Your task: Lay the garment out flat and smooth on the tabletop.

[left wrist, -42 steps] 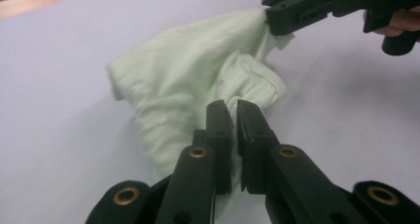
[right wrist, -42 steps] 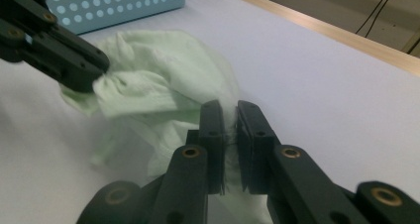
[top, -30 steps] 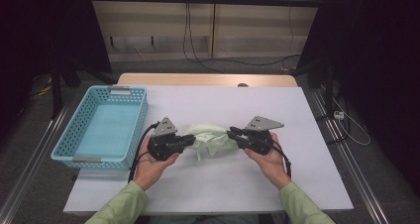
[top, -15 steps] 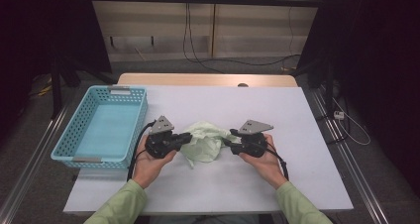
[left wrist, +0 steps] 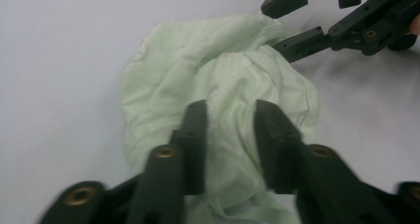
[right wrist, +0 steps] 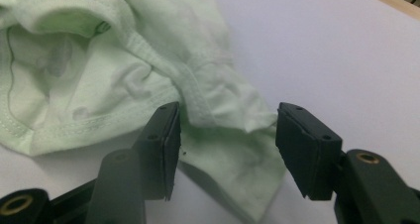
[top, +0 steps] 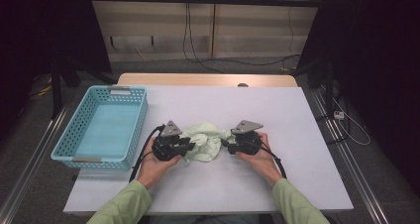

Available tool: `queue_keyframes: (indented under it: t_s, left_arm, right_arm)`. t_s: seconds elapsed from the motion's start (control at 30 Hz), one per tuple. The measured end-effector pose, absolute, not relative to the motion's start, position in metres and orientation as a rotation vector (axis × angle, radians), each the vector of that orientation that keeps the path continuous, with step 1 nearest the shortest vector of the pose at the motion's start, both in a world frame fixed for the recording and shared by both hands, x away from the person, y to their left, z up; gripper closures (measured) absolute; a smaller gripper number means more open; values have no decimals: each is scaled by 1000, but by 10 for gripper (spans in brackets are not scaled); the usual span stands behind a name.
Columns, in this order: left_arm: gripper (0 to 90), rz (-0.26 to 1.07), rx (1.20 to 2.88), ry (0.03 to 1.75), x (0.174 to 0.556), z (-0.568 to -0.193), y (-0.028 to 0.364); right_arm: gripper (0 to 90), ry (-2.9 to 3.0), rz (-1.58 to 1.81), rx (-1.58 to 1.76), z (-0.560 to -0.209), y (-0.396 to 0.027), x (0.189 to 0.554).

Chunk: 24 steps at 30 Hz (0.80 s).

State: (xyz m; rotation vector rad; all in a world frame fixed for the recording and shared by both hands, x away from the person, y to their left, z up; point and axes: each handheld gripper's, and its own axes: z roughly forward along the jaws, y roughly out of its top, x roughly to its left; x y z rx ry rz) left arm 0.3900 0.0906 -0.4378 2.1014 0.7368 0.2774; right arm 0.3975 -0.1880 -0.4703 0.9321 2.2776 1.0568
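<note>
- Garment [top: 204, 140], a pale green crumpled piece with a stitched hem, is lying in a heap near the middle of the white table [top: 307, 135], between the two grippers and slightly toward the near edge.
- Largest beside it, the light blue basket [top: 79, 149] is sitting well apart at the table's left side, nothing showing inside.
- Left gripper [left wrist: 225, 135] is resting at the heap's left edge; its jaws have just been opening and are standing slightly apart, with a ridge of cloth lying between them, seemingly no longer pinched.
- Right gripper [right wrist: 223, 144] is sitting at the heap's right edge; its jaws have just been opening too, now plainly parted, a corner of the hem lying loose between the pads without being pressed.
- Cloth is stretching roughly left to right, one end at each gripper; both hands are about equally near, so I judge either could retake its own end.
</note>
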Motion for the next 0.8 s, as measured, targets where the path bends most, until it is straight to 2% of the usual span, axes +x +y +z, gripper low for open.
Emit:
queue_keyframes:
  t_s: [0.03, 0.07, 0.3, 0.37, 0.43, 0.47, 0.5, 0.53, 0.57, 0.6, 0.63, 0.7, 0.73, 0.77, 0.8]
  left_arm:
    - [648, 278, 2113, 734, 389, -439, 88]
    - [579, 267, 2123, 714, 389, -440, 86]
    - [327, 242, 2195, 667, 386, -449, 73]
    - [289, 243, 2225, 660, 386, -453, 70]
    - [264, 262, 2280, 641, 385, -459, 66]
    - [263, 262, 2280, 641, 385, -459, 66]
    - [270, 306, 2291, 645, 384, -462, 64]
    - [273, 309, 2296, 649, 384, -462, 64]
    - [315, 309, 2296, 649, 384, -462, 64]
    - [381, 329, 2288, 660, 385, -461, 64]
    - [430, 349, 2278, 680, 387, -461, 67]
    - [598, 390, 2276, 689, 388, -460, 69]
    - [637, 390, 2276, 689, 388, -460, 69]
    - [637, 409, 2271, 699, 389, -460, 70]
    - [749, 420, 2267, 714, 390, -460, 71]
  right_arm:
    - [433, 2278, 1057, 932, -470, -188, 397]
    - [438, 2291, 1062, 912, -471, -185, 397]
    - [431, 2311, 1071, 939, -470, -186, 404]
    - [434, 2316, 1073, 947, -471, -185, 407]
    - [490, 2368, 1091, 944, -472, -182, 412]
    - [490, 2368, 1091, 944, -472, -182, 412]
    - [577, 2402, 1119, 950, -472, -181, 414]
    - [614, 2407, 1120, 952, -471, -180, 414]
    - [614, 2407, 1120, 952, -471, -180, 414]
    - [735, 2426, 1117, 941, -470, -178, 412]
    - [805, 2429, 1111, 938, -469, -178, 411]
    - [830, 2443, 1102, 939, -467, -179, 409]
    - [830, 2443, 1102, 939, -467, -179, 409]
    - [837, 2443, 1096, 944, -467, -180, 409]
    - [843, 2449, 1096, 963, -466, -183, 407]
